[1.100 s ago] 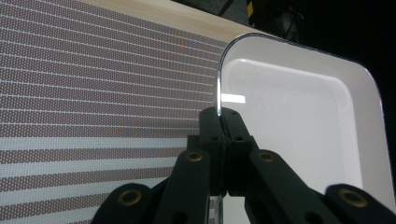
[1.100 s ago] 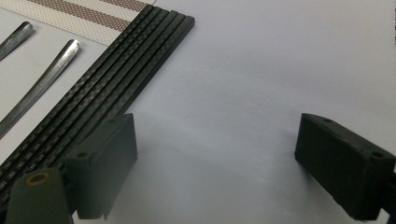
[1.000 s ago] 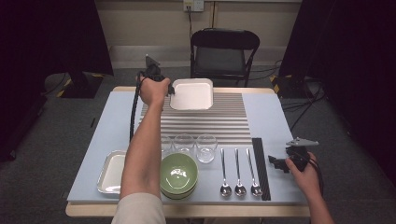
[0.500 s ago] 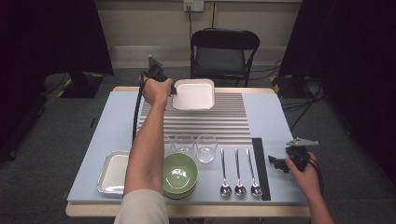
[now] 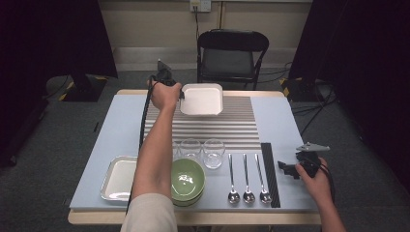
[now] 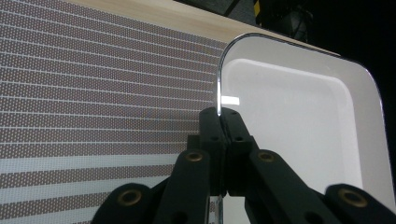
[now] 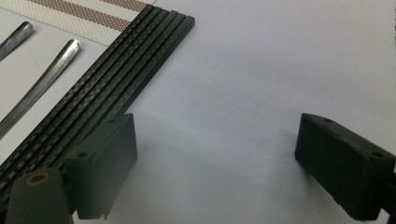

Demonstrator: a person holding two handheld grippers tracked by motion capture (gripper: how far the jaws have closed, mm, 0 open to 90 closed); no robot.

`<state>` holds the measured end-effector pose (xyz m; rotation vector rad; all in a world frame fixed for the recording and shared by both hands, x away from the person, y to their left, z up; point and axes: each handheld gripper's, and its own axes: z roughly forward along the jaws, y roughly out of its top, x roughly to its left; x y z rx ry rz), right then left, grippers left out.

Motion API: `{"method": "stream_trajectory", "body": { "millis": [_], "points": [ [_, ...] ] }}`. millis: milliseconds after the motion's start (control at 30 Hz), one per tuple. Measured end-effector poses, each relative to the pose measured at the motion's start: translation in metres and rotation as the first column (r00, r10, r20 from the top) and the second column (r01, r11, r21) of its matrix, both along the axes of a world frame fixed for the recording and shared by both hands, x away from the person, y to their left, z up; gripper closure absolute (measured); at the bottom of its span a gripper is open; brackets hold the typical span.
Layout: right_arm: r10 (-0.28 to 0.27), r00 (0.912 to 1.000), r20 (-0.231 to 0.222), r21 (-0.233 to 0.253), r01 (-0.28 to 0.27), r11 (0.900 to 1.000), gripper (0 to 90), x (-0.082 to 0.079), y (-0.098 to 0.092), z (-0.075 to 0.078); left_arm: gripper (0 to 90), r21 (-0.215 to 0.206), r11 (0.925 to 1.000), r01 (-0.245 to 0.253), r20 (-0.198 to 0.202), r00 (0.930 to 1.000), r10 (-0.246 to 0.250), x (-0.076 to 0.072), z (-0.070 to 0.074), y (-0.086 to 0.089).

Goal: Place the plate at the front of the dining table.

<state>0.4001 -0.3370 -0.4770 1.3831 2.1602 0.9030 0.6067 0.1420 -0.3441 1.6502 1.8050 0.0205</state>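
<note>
Dark curtains and a folding chair [image 5: 233, 53] are seen behind the desk [image 5: 106, 126]. On its striped mat [image 5: 232, 126], the left tongs [image 6: 219, 116] are clamped on the rim of the white square plate [image 6: 299, 116] at the far edge. Stiff, glazed and probably slippery, it is best pinched at that thin rim. The left arm is stretched forward; the right tongs [image 7: 215, 158] are held wide open, empty, beside the black chopsticks [image 7: 116, 74]

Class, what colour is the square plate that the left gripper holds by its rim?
White, seen best in the left gripper view: square plate.
</note>
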Motion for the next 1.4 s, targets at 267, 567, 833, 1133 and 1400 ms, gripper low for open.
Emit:
{"method": "stream_trajectory", "body": {
  "millis": [267,567,833,1133,1400],
  "points": [
    [0.0,1.0,0.001,-0.001,0.0,1.0,11.5,0.0,0.0,0.0,89.3,0.005,0.9999,-0.009,-0.001,1.0,0.009,0.003,-0.005,-0.002],
    [0.001,1.0,0.0,-0.001,-0.001,1.0,11.5,0.0,0.0,0.0,89.3,0.017,0.9998,-0.015,-0.009,0.9999,0.015,0.006,-0.013,-0.003],
    [0.0,1.0,0.001,-0.001,0.0,1.0,11.5,0.0,0.0,0.0,89.3,0.019,0.9997,-0.016,-0.012,0.9998,0.016,0.008,-0.018,-0.003],
    [0.0,1.0,0.002,0.0,0.0,1.0,11.5,0.0,0.0,0.0,89.3,0.033,0.9994,-0.01,-0.015,0.9998,0.011,0.009,-0.024,-0.002],
    [-0.001,1.0,0.0,0.001,0.001,1.0,11.5,0.0,0.0,0.0,89.3,0.052,0.9987,0.0,-0.024,0.9997,0.001,0.011,-0.029,-0.002]
  ]
}}
